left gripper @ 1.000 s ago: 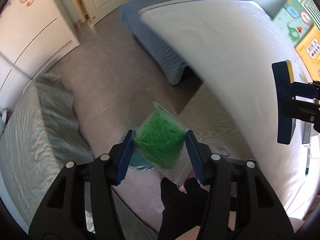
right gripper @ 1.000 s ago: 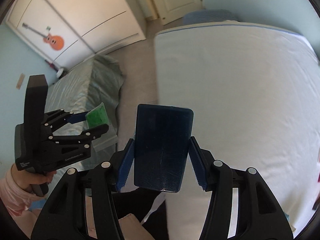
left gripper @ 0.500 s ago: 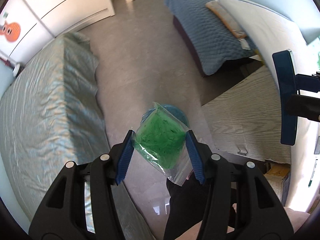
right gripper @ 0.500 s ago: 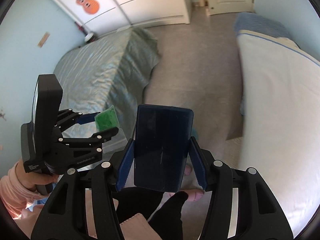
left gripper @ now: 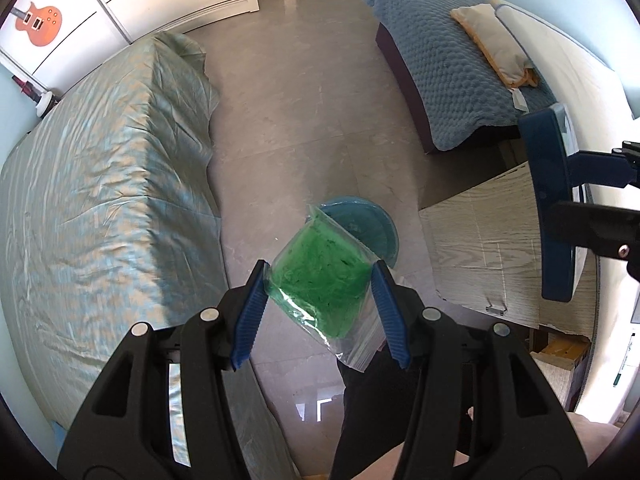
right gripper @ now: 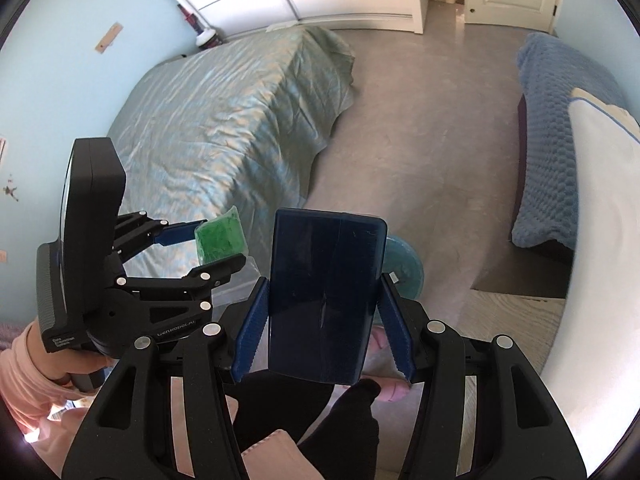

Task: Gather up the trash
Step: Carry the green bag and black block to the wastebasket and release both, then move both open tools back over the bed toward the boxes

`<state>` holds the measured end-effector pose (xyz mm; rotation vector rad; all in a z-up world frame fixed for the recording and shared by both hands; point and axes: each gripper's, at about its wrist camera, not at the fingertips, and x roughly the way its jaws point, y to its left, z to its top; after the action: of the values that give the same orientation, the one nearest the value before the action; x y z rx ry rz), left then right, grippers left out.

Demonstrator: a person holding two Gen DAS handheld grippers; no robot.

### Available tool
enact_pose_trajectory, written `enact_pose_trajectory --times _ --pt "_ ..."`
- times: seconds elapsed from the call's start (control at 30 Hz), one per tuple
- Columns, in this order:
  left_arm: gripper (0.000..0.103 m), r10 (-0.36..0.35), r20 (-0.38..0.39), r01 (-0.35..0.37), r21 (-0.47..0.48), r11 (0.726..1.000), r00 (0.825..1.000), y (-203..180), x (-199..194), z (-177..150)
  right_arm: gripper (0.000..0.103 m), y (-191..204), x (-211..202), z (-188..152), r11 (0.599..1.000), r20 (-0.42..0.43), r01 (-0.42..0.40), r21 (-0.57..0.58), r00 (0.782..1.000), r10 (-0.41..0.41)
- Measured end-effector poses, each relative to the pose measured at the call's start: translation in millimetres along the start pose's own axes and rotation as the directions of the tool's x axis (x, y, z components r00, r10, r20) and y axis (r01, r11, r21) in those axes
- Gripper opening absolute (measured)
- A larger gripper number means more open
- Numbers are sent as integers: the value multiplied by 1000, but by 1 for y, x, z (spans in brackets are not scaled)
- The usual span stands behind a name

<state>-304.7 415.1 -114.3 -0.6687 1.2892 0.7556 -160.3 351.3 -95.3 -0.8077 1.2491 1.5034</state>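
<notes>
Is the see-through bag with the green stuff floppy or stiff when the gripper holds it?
Probably floppy: the green-filled bag bulges between the left gripper pads, and its clear edge hangs loose. It likely weighs little, and the smooth plastic could slip.

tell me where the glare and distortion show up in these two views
Left wrist view: window glare on the glossy grey floor, and fisheye bending bows the pale green bedspread. Right wrist view: the white mattress is washed out at right, and the dark lens rim cuts the corners.
</notes>
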Motion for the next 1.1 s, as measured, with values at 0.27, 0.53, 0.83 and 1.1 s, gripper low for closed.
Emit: enact_pose_trajectory --times 0.27,0.53,0.83,1.1 --pt "50 -4 -11 4 -13 1000 1000 13 7 4 55 5 10 11 1000 -25 -3 -6 1000 3" --pt "51 -14 -17 14 -12 1000 1000 15 12 8 55 5 14 18 1000 -35 4 -11 999 -4" --pt "69 -14 -15 14 2 1000 1000 9 15 13 62 -9 6 22 999 -6 -20 28 1000 20" --pt "77 -20 -6 20 23 1000 1000 0 13 18 63 -19 -1 21 998 6 -13 59 1000 12"
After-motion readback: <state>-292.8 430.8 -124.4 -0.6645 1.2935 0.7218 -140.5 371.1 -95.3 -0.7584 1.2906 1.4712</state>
